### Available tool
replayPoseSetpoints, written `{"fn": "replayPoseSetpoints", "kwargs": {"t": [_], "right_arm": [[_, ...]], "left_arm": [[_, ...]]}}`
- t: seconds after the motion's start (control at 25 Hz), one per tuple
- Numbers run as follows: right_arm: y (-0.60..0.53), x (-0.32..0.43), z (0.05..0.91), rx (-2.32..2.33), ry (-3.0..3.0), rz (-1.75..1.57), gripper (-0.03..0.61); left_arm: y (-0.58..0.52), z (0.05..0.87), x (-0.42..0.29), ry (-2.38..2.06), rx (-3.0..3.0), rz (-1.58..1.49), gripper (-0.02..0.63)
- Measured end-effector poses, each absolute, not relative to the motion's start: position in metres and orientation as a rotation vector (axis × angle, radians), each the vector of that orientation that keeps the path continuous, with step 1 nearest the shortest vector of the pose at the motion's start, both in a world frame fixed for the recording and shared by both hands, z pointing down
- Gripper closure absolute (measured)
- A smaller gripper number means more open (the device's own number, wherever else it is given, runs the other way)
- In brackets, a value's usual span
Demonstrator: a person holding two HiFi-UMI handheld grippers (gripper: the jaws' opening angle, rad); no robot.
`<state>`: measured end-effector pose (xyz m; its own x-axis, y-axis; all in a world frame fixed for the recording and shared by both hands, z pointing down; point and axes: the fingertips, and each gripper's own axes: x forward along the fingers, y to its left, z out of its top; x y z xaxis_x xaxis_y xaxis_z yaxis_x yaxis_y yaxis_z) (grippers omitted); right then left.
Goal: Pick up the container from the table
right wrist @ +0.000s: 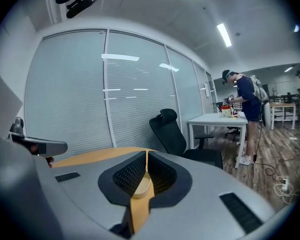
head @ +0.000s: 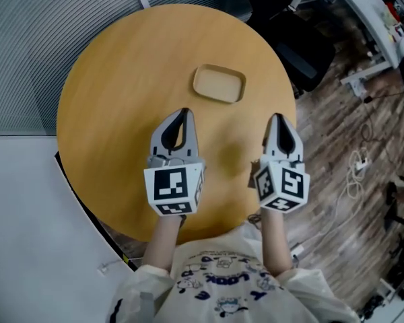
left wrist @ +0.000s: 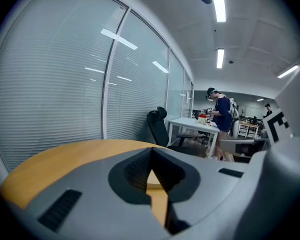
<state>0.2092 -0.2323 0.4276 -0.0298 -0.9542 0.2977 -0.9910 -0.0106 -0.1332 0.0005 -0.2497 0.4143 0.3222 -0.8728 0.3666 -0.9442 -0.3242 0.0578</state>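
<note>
The blue lettering (head: pixel 223 279) on the person's shirt (head: pixel 308 293) is too blurred to read.

On my feed the surface (head: pixel 114 120) looks like smooth matt wood, the container (head: pixel 219 84) matt tan, and the fingers (head: pixel 163 138) matt grey plastic.

Round wooden table (head: pixel 108 113), shallow container (head: pixel 219 84)

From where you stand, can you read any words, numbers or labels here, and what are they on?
No text here reads clearly.
Left tongs and right tongs: only black-and-white square marker patterns, no words.
Shirt: blue printed lettering, upside down and too blurred to read.
Container and table: no writing visible.
</note>
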Motion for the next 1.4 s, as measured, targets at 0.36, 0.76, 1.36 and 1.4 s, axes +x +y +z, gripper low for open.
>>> {"fn": "replayPoseSetpoints", "kwargs": {"t": [0.36, 0.76, 1.36, 1.4], "right_arm": [[-0.286, 0.195, 0.461, 2.03, -2.133, 0.536, 0.563], [-0.321, 0.191, 0.508, 1.95, -2.095, 0.629, 0.563], [-0.337, 0.181, 0.562, 1.858, -2.05, 0.719, 0.515], [-0.338, 0.18, 0.566, 1.855, -2.045, 0.725, 0.515]], "left_arm": [[-0.291, 0.452, -0.001, -1.636, 2.268, 0.446, 0.612], [-0.323, 0.491, 0.0, -1.625, 2.21, 0.496, 0.612], [-0.337, 0.544, -0.007, -1.61, 2.124, 0.549, 0.612], [-0.337, 0.546, -0.009, -1.609, 2.12, 0.551, 0.612]]}}
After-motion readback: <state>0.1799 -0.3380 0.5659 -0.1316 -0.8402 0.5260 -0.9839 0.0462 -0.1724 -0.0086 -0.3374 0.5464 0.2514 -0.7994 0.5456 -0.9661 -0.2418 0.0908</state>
